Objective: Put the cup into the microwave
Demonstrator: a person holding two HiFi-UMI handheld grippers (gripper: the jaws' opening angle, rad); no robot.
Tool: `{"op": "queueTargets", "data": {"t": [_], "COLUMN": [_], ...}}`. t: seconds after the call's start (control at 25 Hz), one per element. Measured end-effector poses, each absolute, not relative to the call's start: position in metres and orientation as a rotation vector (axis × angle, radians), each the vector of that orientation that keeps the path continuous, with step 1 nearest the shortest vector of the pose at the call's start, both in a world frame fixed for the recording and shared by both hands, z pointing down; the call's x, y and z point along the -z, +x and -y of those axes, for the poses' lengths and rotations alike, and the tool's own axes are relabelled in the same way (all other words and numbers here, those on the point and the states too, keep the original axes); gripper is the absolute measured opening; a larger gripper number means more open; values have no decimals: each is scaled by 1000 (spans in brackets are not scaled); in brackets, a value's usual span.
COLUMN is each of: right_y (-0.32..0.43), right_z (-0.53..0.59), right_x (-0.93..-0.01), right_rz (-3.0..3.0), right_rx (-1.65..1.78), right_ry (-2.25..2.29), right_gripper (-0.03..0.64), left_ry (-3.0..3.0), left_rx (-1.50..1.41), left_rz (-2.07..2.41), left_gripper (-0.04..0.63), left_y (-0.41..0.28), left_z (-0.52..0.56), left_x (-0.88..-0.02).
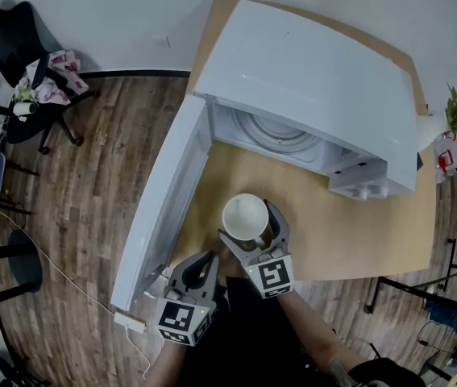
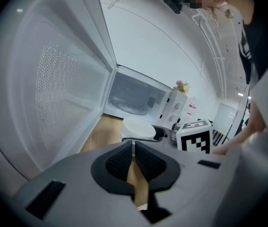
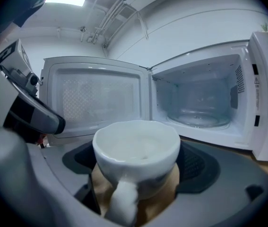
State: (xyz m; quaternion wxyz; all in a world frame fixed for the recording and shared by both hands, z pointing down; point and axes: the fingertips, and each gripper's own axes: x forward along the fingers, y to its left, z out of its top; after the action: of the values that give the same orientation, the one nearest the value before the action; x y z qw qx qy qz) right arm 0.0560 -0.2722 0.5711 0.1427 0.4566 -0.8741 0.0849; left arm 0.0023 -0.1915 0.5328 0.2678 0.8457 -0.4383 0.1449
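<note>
Left gripper (image 1: pixel 205 261), nearest, at the near table (image 1: pixel 357 240) edge: jaws together, empty. Right gripper (image 1: pixel 250 226) just beyond: jaws clamped on the white cup (image 1: pixel 245 215), upright, handle toward the holder, over the table before the open microwave (image 1: pixel 309 79). Door (image 1: pixel 164 208) swung left. Glass turntable (image 1: pixel 280 135) visible inside. Judgement: the cup should travel level, clear the sill and land central on the turntable, away from the door.

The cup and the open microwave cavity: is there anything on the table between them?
Nothing. In the head view, only bare wooden tabletop lies between the white cup and the microwave opening.
</note>
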Motion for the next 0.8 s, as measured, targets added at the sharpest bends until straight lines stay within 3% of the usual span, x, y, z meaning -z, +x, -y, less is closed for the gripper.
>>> {"op": "queueTargets", "data": {"t": [0.8], "right_y": [51], "right_z": [267], "right_x": [-565], "right_rz": [2541], "right_rx": [-205], "right_ry": [1290], "right_gripper": [463], "left_ry": [2295], "left_rx": [-402], "left_rz": [1177], "left_gripper": [15], "left_y": [8], "left_z": [191], "left_x": [-529]}}
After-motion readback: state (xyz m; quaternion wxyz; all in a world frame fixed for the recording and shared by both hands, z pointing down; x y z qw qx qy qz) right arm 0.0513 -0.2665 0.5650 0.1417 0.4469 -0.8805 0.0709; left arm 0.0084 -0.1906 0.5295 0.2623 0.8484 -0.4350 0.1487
